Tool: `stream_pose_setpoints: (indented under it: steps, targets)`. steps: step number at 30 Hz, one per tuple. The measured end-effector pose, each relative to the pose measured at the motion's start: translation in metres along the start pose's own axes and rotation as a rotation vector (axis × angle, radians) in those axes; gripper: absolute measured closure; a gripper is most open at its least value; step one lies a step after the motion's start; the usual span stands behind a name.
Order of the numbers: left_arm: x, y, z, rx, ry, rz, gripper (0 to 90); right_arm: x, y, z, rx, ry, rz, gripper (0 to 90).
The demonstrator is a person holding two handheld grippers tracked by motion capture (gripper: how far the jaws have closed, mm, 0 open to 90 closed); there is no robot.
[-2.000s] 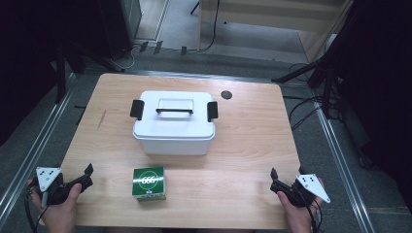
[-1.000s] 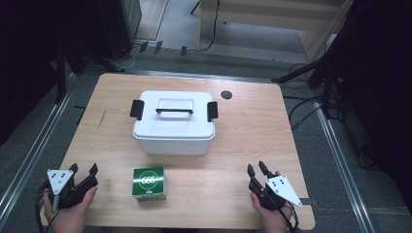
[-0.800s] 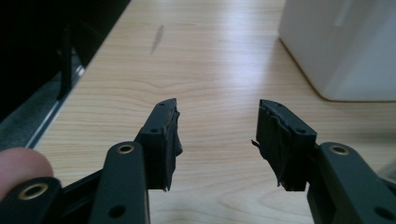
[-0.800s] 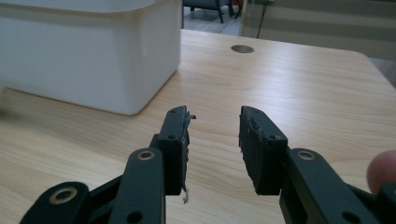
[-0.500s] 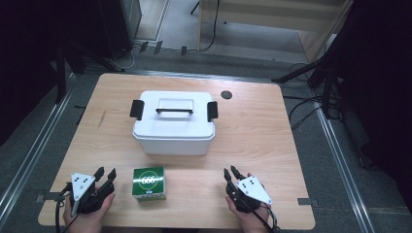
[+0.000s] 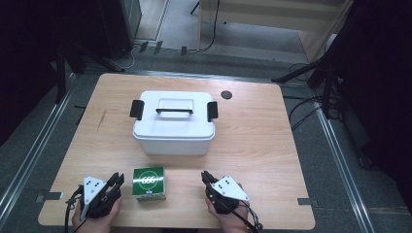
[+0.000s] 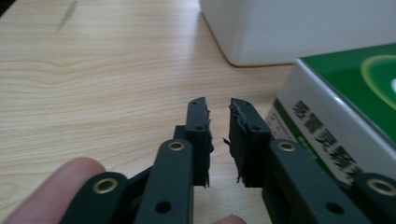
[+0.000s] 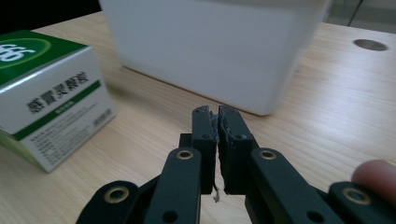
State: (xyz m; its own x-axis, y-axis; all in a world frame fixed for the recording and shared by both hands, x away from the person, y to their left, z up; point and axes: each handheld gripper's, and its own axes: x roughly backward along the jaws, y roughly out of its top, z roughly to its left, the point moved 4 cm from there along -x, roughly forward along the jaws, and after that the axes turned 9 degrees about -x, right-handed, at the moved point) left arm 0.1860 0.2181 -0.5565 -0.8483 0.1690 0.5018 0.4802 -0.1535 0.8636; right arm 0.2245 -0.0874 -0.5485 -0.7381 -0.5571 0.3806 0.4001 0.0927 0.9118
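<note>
High view: a wooden counter (image 6: 252, 141) carries a white lidded bin (image 6: 174, 124) at its middle, with a black handle on the lid and a black latch at each end. A small green and white box (image 6: 149, 183) sits on the near part of the counter, in front of the bin and apart from it. The left gripper (image 6: 115, 181) lies just beside the box on its left, jaws pointing toward the bin. The right gripper (image 6: 206, 176) lies to the right of the box, clear of it. Each gripper is held in a hand at the near edge and carries a grey three-cornered plate on top.

Left gripper view: the left gripper (image 7: 218, 109) hovers low over the bare counter (image 7: 102, 84). Its jaws have just been closing; a narrow gap remains between them and nothing lies in it. The box (image 7: 345, 116) stands just to the right of the jaws, not held. A corner of the bin (image 7: 299, 28) stands beyond.

Right gripper view: the right gripper (image 8: 214, 113) has its jaws pressed together on nothing, after closing just now. The box (image 8: 49, 93) stands to the left, apart from the jaws. The bin (image 8: 210, 42) stands ahead. A dark round hole (image 8: 370, 45) shows in the counter at far right.
</note>
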Motion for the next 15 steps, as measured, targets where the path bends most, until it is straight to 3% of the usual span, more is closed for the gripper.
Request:
stream_pose_setpoints:
  steps: [4, 9, 11, 15]
  targets:
    - [0.001, -0.001, -0.006, -0.017, -0.026, 0.005, 89.3, -0.008, 0.000, 0.017, 0.004, 0.041, 0.008, 88.5]
    - [0.003, -0.001, -0.013, -0.023, -0.058, 0.008, 90.0, -0.017, -0.001, 0.034, 0.001, 0.090, 0.024, 90.0]
    - [0.003, -0.002, -0.017, -0.034, -0.073, 0.015, 90.0, -0.025, -0.002, 0.046, -0.022, 0.135, 0.048, 90.0]
    - [0.002, -0.003, -0.023, -0.034, -0.085, 0.021, 90.0, -0.037, -0.005, 0.061, -0.041, 0.165, 0.076, 90.0]
